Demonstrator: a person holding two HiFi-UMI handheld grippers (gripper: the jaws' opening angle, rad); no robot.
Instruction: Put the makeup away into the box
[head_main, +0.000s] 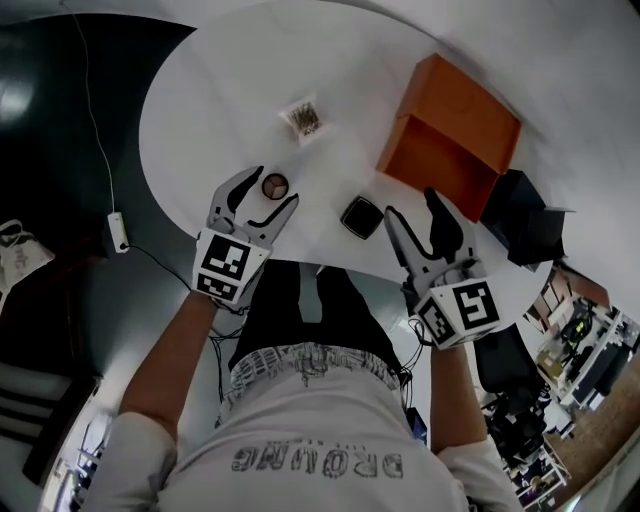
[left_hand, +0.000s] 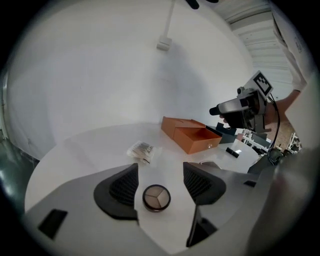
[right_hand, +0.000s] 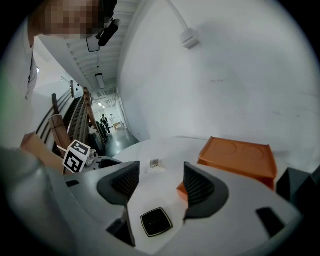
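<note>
Left gripper (left_hand: 160, 168) open, round compact (left_hand: 156, 197) lying loose between its jaws; right gripper (right_hand: 161, 172) open, square compact (right_hand: 156, 221) just under it; orange box (head_main: 450, 135) nearer the right

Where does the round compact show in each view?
Head view: round compact left of centre, on the table between the open jaws of the left gripper.
Left gripper view: bottom centre, between the jaws, untouched.
Right gripper view: not in it.
Shared landmark: orange box, also seen at and.
</note>
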